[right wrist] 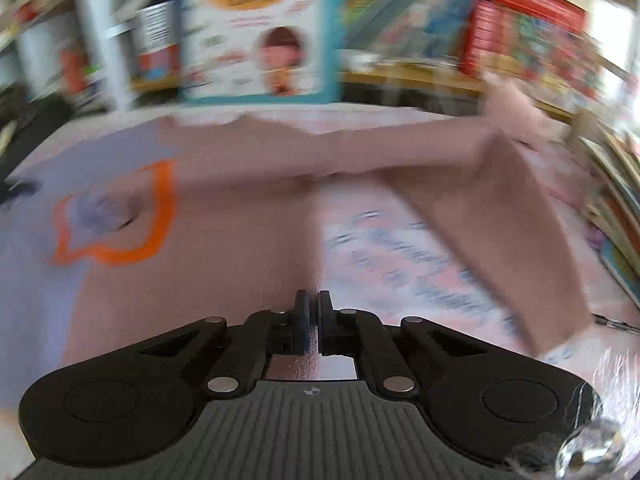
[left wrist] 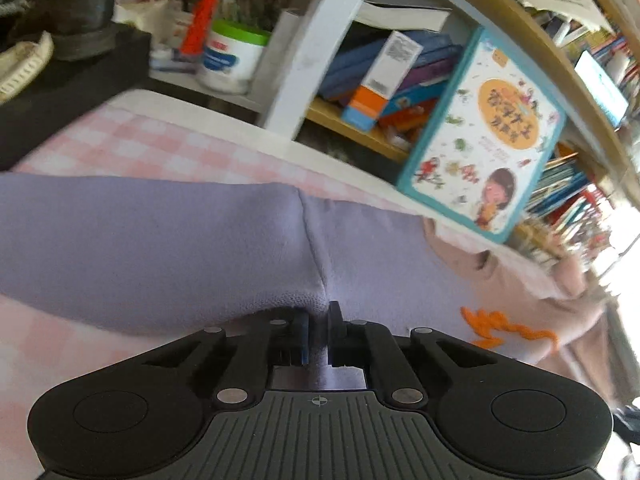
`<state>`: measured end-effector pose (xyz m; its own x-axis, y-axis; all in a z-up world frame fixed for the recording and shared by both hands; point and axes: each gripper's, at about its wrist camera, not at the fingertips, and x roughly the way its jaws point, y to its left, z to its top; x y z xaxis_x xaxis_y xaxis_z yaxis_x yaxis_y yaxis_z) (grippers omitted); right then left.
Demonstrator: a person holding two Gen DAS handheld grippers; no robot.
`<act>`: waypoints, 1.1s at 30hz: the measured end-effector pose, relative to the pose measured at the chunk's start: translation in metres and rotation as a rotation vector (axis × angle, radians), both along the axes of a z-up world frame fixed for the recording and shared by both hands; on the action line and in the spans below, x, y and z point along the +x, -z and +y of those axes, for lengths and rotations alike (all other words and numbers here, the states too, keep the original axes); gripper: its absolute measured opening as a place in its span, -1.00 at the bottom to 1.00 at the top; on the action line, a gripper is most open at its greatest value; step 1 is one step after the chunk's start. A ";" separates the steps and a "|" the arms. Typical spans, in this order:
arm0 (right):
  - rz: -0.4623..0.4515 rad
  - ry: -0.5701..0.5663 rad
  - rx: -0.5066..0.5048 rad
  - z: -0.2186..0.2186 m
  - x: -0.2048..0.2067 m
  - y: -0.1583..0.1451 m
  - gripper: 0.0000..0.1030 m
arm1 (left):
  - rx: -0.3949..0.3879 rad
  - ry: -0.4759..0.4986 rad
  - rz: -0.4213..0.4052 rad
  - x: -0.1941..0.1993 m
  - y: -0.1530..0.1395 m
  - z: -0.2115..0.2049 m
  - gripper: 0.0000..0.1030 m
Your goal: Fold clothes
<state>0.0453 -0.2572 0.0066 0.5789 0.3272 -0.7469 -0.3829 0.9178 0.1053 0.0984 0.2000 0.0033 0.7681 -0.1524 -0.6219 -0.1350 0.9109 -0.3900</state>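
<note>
My left claw (left wrist: 319,330) pinches the soft, limp garment (left wrist: 160,248) at its near edge; my right claw (right wrist: 314,326), blurred, seems pressed onto its hem too.

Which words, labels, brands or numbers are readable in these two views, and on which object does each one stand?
Nothing can be quoted with certainty.
On the picture book: Chinese characters in an orange circle, too blurred.
On the white tub: a red and blue label, blurred.
On the orange and white box: print too small.
On the bed sheet: blue lettering, smeared by motion.
On the garment: orange stitching, apparently an outline, no letters.
</note>
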 end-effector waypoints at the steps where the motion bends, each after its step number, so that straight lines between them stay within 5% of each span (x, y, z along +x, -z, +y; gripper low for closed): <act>1: 0.041 -0.068 0.033 0.007 -0.013 -0.001 -0.94 | 0.020 -0.007 0.007 -0.003 0.001 0.003 -0.87; 4: 0.122 -0.190 0.060 0.022 -0.043 0.001 -0.94 | 0.031 -0.010 0.025 -0.008 0.006 0.011 -0.87; 8: 0.198 -0.213 0.123 0.013 -0.049 0.000 -0.93 | -0.006 -0.001 0.024 -0.014 0.009 0.021 -0.85; 10: 0.165 -0.152 0.176 -0.007 -0.040 -0.011 -0.84 | 0.007 0.010 0.020 -0.016 0.006 0.021 -0.85; 13: 0.037 0.148 0.136 -0.058 -0.014 -0.020 -0.06 | 0.050 0.040 0.018 -0.021 0.003 0.016 -0.81; 16: -0.008 0.436 0.055 -0.114 0.015 -0.009 -0.07 | 0.065 0.060 0.016 -0.024 0.002 0.012 -0.62; 19: 0.024 0.592 0.090 -0.159 0.038 0.006 -0.07 | 0.068 0.065 0.016 -0.025 0.002 0.010 -0.47; 25: 0.020 0.610 0.097 -0.177 0.062 0.023 -0.05 | 0.098 0.086 0.011 -0.024 0.003 0.000 -0.09; 28: 0.013 0.535 0.034 -0.159 0.064 0.022 -0.80 | 0.131 0.098 0.013 -0.023 0.003 -0.008 0.06; 29: 0.012 0.501 0.015 -0.152 0.065 0.020 -0.83 | 0.144 0.101 0.015 -0.022 0.002 -0.011 0.07; 31: -0.054 0.483 -0.076 -0.144 0.066 0.007 -0.84 | 0.164 0.102 0.021 -0.021 0.002 -0.015 0.12; 33: -0.242 0.537 -0.319 -0.137 0.067 -0.013 -0.84 | 0.157 0.110 0.021 -0.021 0.002 -0.017 0.14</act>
<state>0.1123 -0.3946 0.0199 0.7632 -0.2689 -0.5876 0.1574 0.9593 -0.2346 0.0779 0.1825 0.0013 0.7392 -0.1343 -0.6600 -0.0379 0.9701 -0.2399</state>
